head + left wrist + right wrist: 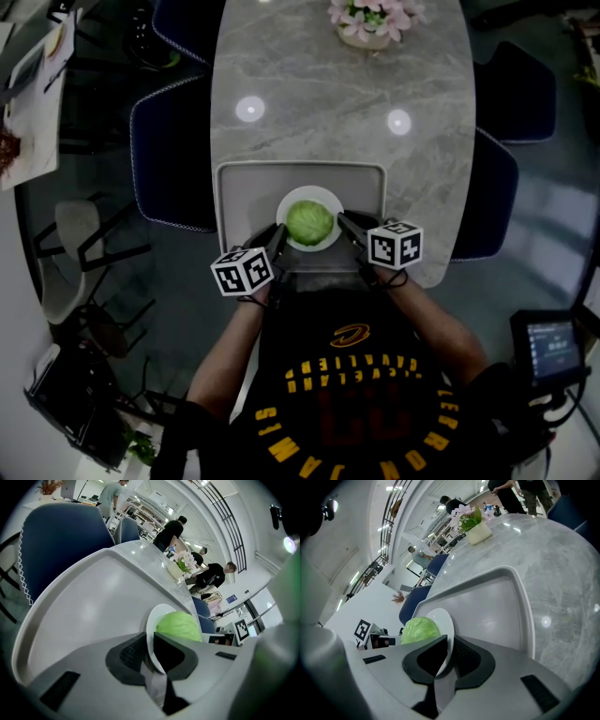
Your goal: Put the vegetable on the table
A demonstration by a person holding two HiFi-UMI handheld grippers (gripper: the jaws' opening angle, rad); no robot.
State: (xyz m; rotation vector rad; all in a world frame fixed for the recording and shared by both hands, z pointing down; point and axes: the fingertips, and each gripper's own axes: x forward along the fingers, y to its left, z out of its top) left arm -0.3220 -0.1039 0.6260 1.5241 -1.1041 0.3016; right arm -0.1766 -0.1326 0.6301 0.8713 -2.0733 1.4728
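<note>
A green round cabbage (309, 222) lies on a white plate (291, 202). The plate stands in a grey tray (244, 187) at the near end of the marble table (319, 94). My left gripper (278, 234) is shut on the plate's left rim. My right gripper (345, 223) holds the right rim. In the left gripper view, the plate (152, 630) passes edge-on between the jaws of the gripper (149, 656), with the cabbage (179, 625) behind it. In the right gripper view, the plate (443, 620) is pinched in the gripper (447, 656), and the cabbage (419, 630) sits to the left.
A pot of pink flowers (370, 23) stands at the table's far end. Dark blue chairs (169, 159) (487, 197) flank the table on both sides. Several people stand far behind the table in both gripper views. A small screen (548, 342) is at my right.
</note>
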